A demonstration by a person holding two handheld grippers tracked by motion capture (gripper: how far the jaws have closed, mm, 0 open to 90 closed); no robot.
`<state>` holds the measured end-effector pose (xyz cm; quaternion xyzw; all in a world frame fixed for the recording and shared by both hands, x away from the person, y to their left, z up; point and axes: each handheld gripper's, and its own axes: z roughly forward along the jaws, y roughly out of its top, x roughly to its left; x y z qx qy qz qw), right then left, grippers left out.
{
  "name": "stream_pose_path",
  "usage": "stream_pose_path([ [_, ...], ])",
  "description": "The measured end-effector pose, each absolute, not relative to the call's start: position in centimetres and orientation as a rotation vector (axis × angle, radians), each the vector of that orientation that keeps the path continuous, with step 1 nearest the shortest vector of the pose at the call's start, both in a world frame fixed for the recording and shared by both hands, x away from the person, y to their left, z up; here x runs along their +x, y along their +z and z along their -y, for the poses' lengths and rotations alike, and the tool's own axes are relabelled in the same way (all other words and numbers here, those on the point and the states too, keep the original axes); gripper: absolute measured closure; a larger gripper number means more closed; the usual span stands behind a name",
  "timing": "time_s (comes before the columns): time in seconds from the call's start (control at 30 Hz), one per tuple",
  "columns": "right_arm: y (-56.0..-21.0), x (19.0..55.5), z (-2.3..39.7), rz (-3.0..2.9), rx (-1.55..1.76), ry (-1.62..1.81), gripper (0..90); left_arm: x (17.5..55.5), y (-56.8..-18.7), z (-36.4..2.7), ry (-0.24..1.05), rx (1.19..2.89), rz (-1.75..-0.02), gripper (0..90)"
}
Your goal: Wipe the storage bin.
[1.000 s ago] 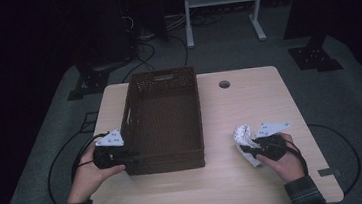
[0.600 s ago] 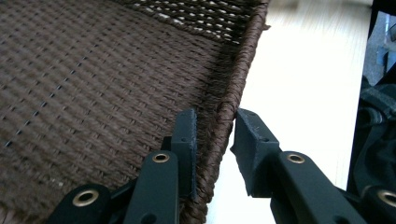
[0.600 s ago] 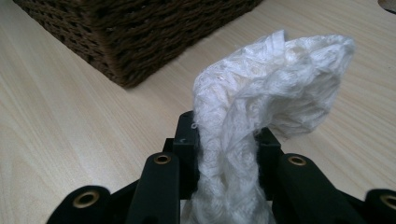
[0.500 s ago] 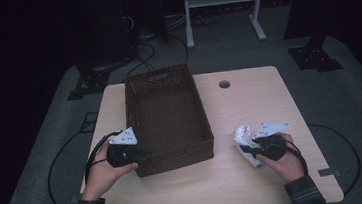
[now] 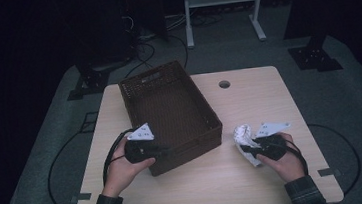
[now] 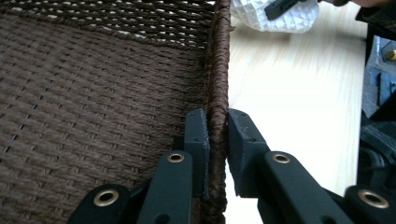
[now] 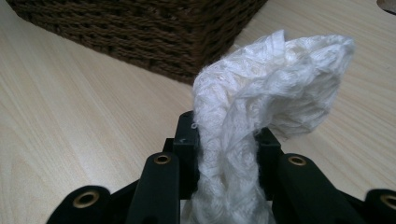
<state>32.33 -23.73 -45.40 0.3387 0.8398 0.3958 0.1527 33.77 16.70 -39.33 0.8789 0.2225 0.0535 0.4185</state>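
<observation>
**Left gripper clamped on basket rim, right gripper holding white cloth**

Left gripper [image 5: 160, 154]: jaws have just been closing and now pinch the braided rim of the wicker basket [image 5: 170, 110] at its near left corner, one pad inside the wall, one outside. In the left gripper view the rim strand runs straight up between the pads, both touching it.

Basket: dark brown woven wicker, rectangular, open top, handle slot in the far wall. It sits on the bench [image 5: 253, 95] left of centre, skewed, near end swung toward the right.

Right gripper [image 5: 248, 149]: closed on a crumpled white cloth [image 5: 244, 137]. Textured, crinkled fabric, bunched between the pads and flopping over above them in the right gripper view. Cloth sits near the basket's near right corner, apart from it.
</observation>
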Motion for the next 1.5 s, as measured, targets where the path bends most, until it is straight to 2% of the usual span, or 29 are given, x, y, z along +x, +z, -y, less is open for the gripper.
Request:
stream_pose_path([
  [0.27, -45.4, 32.3, 23.9, -2.404, 0.972, 1.138, 69.3, 34.6, -39.5, -14.5, 0.134, 2.204, -0.581, 79.6],
  [0.53, -45.4, 32.4, 23.8, -2.404, 0.971, 1.138, 69.3, 34.8, -39.5, -14.5, 0.131, 2.175, -0.576, 77.5],
  [0.67, -45.4, 32.3, 23.9, -2.403, 0.971, 1.136, 69.3, 34.6, -39.3, -15.3, 0.147, 2.144, -0.575, 71.9],
  [0.77, -45.3, 32.3, 24.0, -2.399, 0.975, 1.139, 69.3, 34.7, -39.4, -16.1, 0.149, 2.127, -0.585, 62.8],
  [0.93, -45.2, 32.2, 24.0, -2.395, 0.968, 1.145, 69.4, 34.6, -40.1, -16.6, 0.145, 2.13, -0.597, 56.2],
  [1.3, -44.4, 31.6, 23.4, -2.384, 0.933, 1.183, 69.3, 34.3, -41.0, -17.2, 0.12, 2.112, -0.588, 59.6],
  [1.5, -43.9, 31.3, 22.7, -2.386, 0.912, 1.205, 69.3, 34.0, -41.1, -17.0, 0.106, 2.133, -0.557, 70.9],
])
